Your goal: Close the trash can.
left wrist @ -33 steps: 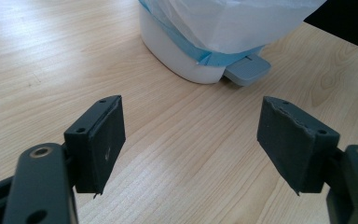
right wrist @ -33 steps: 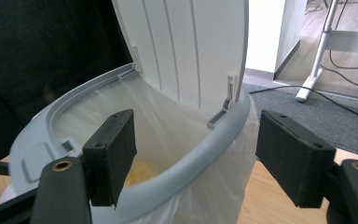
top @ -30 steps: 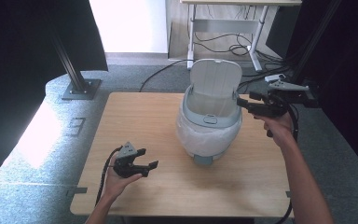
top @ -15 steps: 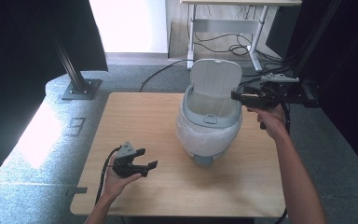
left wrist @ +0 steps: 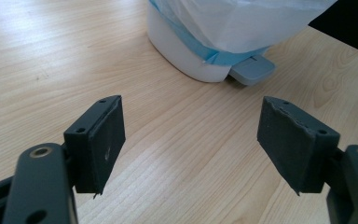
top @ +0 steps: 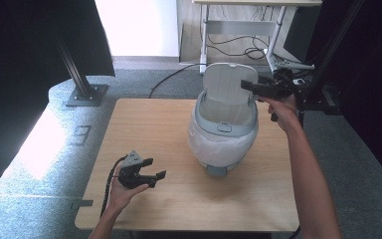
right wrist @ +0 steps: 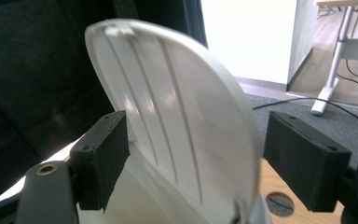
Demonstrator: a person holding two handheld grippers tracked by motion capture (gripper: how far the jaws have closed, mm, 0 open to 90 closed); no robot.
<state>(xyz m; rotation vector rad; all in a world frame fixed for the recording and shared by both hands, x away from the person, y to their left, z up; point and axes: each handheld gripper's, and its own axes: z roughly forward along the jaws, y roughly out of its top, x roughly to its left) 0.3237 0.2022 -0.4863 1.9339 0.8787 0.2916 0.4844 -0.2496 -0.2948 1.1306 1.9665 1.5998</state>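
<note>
1. A small white pedal bin stands upright on the bench, right of centre and nearer the far edge.
2. Its ribbed, rounded lid is raised and stands nearly upright at the back of the bin.
3. A white liner bag drapes over the body, with a blue band below it.
4. A grey foot pedal juts from the base toward the near edge.
</note>
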